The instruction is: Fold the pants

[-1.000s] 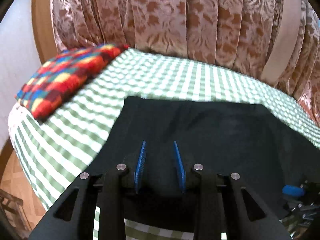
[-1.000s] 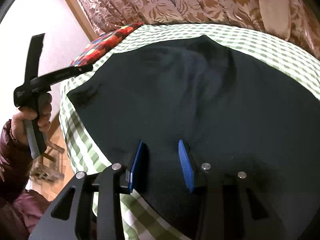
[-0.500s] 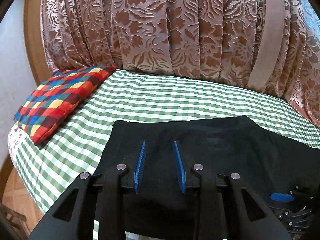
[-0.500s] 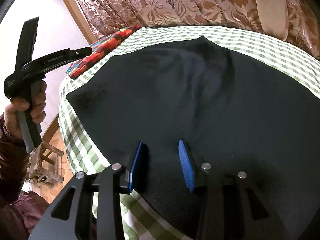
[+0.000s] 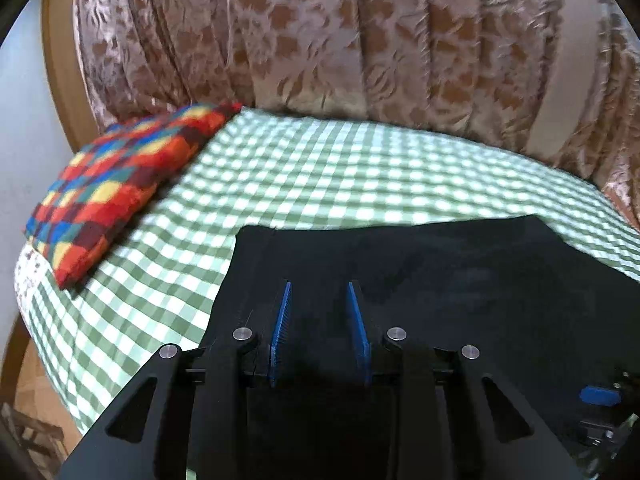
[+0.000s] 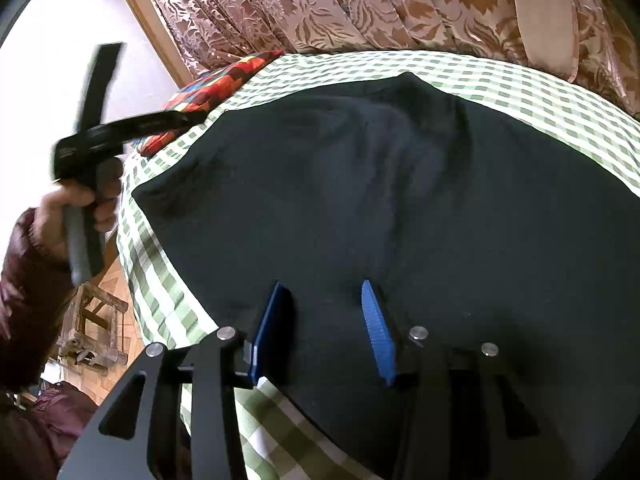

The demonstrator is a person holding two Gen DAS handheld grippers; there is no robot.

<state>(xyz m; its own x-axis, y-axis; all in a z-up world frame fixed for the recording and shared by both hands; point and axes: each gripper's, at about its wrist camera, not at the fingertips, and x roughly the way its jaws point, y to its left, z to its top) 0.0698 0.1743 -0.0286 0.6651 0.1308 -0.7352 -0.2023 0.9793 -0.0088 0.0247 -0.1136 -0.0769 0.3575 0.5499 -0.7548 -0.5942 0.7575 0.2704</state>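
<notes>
Pants (image 6: 400, 208), dark and spread flat, lie on a green-and-white checked bedcover (image 5: 320, 176), covering most of its near half, with one corner pointing toward the far curtain (image 5: 320, 32). Left gripper (image 5: 319, 292) hangs above the near left part of the garment; its blue pads (image 5: 280, 328) stand a modest way apart with only dark cloth seen beyond the gap, and no fabric is pinched between them. Right gripper (image 6: 324, 292) sits over the near edge of the pants, its jaws opening, pads parted with cloth below but nothing gripped (contact with the fabric cannot be confirmed). A hand (image 6: 76, 208) in a maroon sleeve (image 6: 28, 280) holds the left tool's handle at far left. A multicoloured checked cushion (image 5: 120, 184) rests at the far left corner of the bed, apart from the pants.
</notes>
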